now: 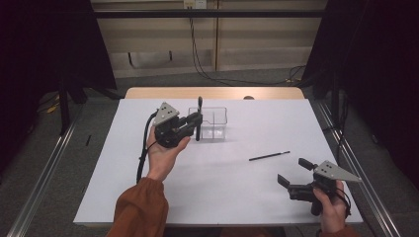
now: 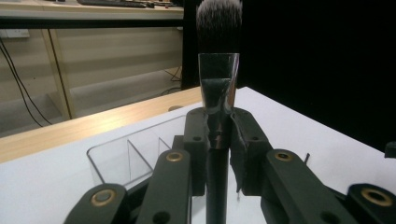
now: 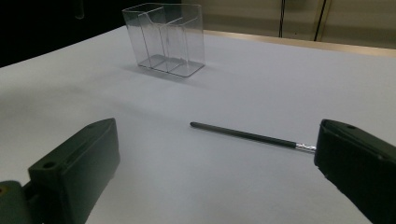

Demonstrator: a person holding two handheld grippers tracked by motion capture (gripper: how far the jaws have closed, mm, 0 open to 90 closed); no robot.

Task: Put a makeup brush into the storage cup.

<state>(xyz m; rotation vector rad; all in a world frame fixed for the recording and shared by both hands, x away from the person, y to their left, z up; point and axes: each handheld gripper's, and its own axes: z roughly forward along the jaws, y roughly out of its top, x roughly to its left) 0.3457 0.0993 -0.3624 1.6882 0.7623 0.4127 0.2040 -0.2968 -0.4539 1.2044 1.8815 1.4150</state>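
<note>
We see the makeup brush (image 2: pixel 218 93) standing upright between the jaws of the left gripper (image 1: pixel 193 120), its long axis vertical, the soft dark bristle head with pale tips pointing straight up and the black handle running down past the pads. In the left gripper view the shiny metal ferrule rises just above the jaw tips, and the handle sits squarely in the narrow gap between them, so these jaws are clenched on the brush with only the handle's width left between the pads. In the high view the brush stands at the gripper's front end, just beside the near left wall of the clear plastic organizer (image 1: pixel 213 123), whose compartments lie just beyond the jaw tips in the left gripper view. The right gripper (image 1: pixel 293 172) is released, its two jaws spread wide and holding nothing. Ahead of them on the white table (image 1: pixel 222 197) lies a thin black eyeliner pencil (image 3: pixel 243 134), long axis flat on the surface, its silver-banded end close to the jaw at the right of the right gripper view, its dark tip pointing toward the other jaw's side; whether it touches that jaw we cannot tell.
</note>
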